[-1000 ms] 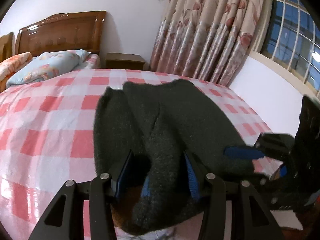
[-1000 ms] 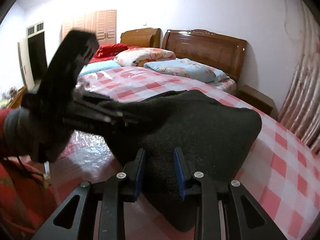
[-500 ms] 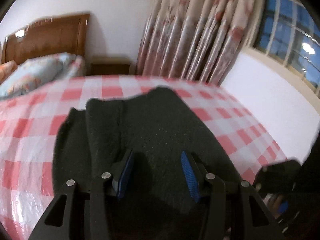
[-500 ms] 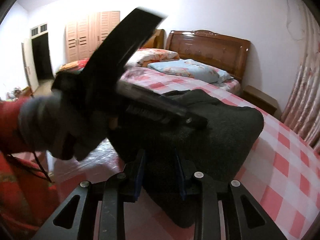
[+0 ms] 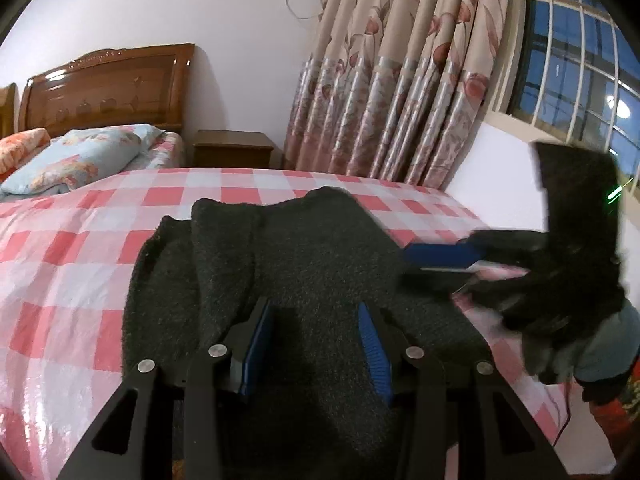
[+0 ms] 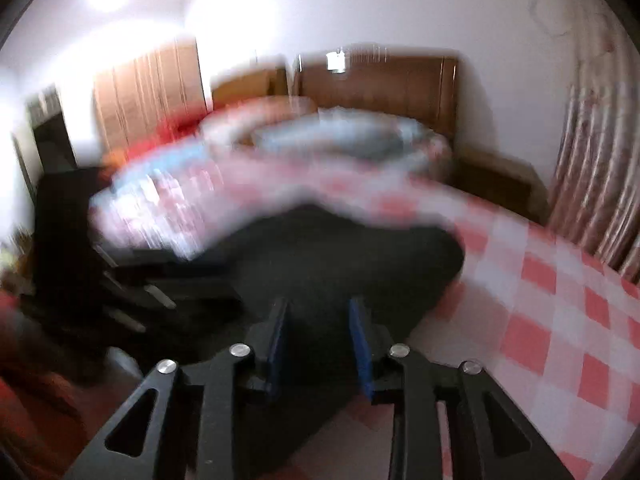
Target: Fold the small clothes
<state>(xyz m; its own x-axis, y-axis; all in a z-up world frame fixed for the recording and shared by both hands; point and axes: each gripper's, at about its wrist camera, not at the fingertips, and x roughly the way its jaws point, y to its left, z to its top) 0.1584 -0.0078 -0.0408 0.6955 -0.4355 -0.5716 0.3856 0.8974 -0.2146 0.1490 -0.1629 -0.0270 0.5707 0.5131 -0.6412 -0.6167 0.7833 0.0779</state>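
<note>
A dark knit garment (image 5: 312, 248) lies spread on the pink checked bed sheet (image 5: 80, 248). My left gripper (image 5: 314, 312) is low over its near part. The jaws are closing with the cloth between the blue pads (image 5: 260, 340), and a gap still shows beside them. My right gripper (image 5: 436, 266) is at the garment's right edge, one blue pad above the cloth and the other finger below. In the blurred right wrist view the garment (image 6: 340, 252) fills the narrow gap of the right gripper (image 6: 318, 308). The left gripper (image 6: 152, 280) is a dark smear at the left.
A blue pillow (image 5: 76, 156) and wooden headboard (image 5: 108, 88) are at the bed's far end, beside a nightstand (image 5: 232, 152). Flowered curtains (image 5: 400, 80) and a barred window (image 5: 580, 60) are at the right. A gloved hand (image 5: 600, 344) holds the right gripper.
The right gripper swept sideways along the garment's right edge, blurring its view. The left gripper's pads came slightly closer together, and the raised fold between them a second ago now lies flat.
</note>
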